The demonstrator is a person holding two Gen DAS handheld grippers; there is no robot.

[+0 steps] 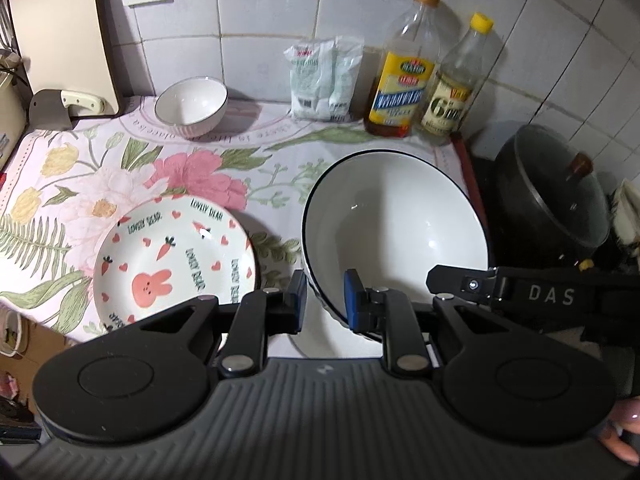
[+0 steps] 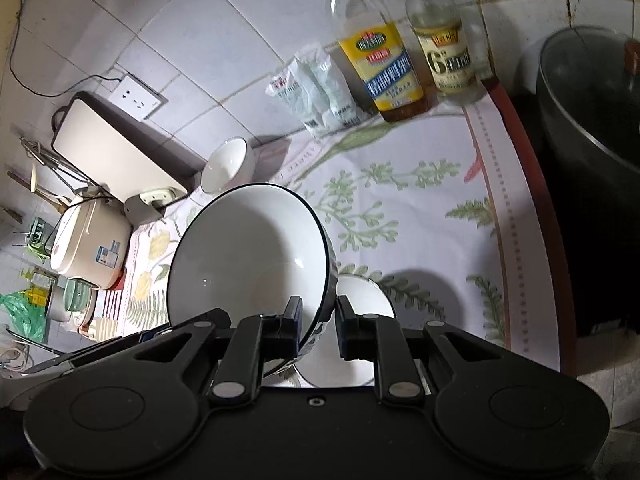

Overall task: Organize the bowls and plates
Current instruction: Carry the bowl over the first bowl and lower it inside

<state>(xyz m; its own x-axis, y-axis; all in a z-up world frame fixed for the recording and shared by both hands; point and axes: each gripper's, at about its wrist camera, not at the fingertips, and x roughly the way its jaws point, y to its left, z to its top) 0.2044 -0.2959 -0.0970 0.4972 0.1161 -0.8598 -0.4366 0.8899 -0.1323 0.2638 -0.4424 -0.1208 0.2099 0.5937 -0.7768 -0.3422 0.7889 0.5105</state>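
Note:
A large white bowl with a dark rim [image 1: 396,224] is tilted and held above the floral cloth [image 1: 120,168]. My left gripper [image 1: 325,304] is shut on its near rim, one finger outside and one inside. My right gripper [image 2: 318,326] is shut on the same large bowl [image 2: 248,256] at its rim. Below it lies a white plate or bowl [image 2: 360,340], partly hidden. A rabbit-and-carrot patterned plate [image 1: 172,260] lies to the left. A small white ribbed bowl [image 1: 192,106] stands at the back by the wall.
Two oil bottles [image 1: 404,76] and a white packet [image 1: 324,76] stand against the tiled wall. A black pot with a glass lid [image 1: 556,196] sits to the right. A cutting board [image 1: 60,36] and a cleaver lean at back left. A rice cooker [image 2: 88,244] stands far left.

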